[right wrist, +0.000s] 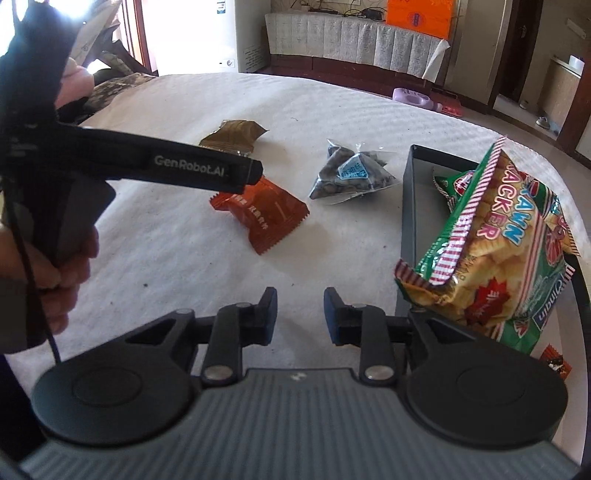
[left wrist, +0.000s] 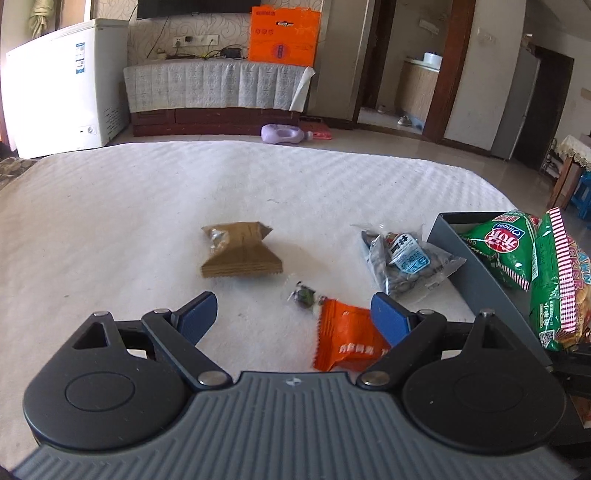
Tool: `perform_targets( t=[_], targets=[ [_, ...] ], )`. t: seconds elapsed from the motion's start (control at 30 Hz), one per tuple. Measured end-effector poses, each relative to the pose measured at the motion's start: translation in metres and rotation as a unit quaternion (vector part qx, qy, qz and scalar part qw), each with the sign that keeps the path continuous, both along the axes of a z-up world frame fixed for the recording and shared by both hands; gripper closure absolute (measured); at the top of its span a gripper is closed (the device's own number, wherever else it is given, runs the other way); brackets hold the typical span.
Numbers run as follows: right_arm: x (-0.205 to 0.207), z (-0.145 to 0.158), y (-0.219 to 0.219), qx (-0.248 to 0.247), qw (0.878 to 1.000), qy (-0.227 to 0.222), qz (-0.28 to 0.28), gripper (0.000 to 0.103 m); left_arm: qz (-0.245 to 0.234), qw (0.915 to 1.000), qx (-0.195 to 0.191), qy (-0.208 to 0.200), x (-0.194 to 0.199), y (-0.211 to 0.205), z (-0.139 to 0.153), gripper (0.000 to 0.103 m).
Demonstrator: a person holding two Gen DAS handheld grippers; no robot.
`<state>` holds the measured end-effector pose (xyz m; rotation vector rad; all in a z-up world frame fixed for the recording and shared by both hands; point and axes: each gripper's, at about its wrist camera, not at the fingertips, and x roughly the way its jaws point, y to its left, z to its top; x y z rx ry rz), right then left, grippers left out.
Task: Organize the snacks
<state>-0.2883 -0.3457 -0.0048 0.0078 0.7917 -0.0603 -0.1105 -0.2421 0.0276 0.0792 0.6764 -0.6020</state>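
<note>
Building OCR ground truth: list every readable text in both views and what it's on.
"GenRobot.AI": side of the left gripper.
"RAWN", "ACKER" (first letters cut off): prawn cracker bag.
"Qinqin", upside down: green snack bag.
Orange packet, blue label on the clear nut bag, orange box: print too blurred to read.

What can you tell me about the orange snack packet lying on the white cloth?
The orange snack packet is a small pillow-shaped pouch of shiny foil-like wrap with zigzag-cut sealed ends and pale printed characters. It looks sealed and slightly puffed, lying flat on the white cloth, outside the grey box. A small wrapped candy lies close beside it. The left gripper hangs open over it, not gripping it.
</note>
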Motion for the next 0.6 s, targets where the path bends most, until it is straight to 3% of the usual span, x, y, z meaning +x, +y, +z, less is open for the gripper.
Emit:
perform_targets(
  t=[0.07,0.27,0.4,0.6],
  targets=[
    [0.000,0.002,-0.002,0.005,1.000,-0.003,-0.001,0.066,0.000,1.0000,0.004,0.009,0.006,-0.007,-0.008,0.012],
    [0.006,0.005,-0.002,-0.010,1.000,-0.019,0.009,0.065,-0.013,0.9972,-0.055,0.049,0.015,-0.009,-0.014,0.047],
    [0.017,0.004,0.002,-0.016,0.999,-0.029,0.014,0.065,-0.015,0.9957,-0.073,0.056,0.017,-0.001,-0.013,0.057],
    [0.040,-0.002,0.016,-0.052,0.997,-0.049,0.023,0.043,-0.016,0.9938,-0.088,0.067,0.022,0.020,-0.013,0.076]
  ],
)
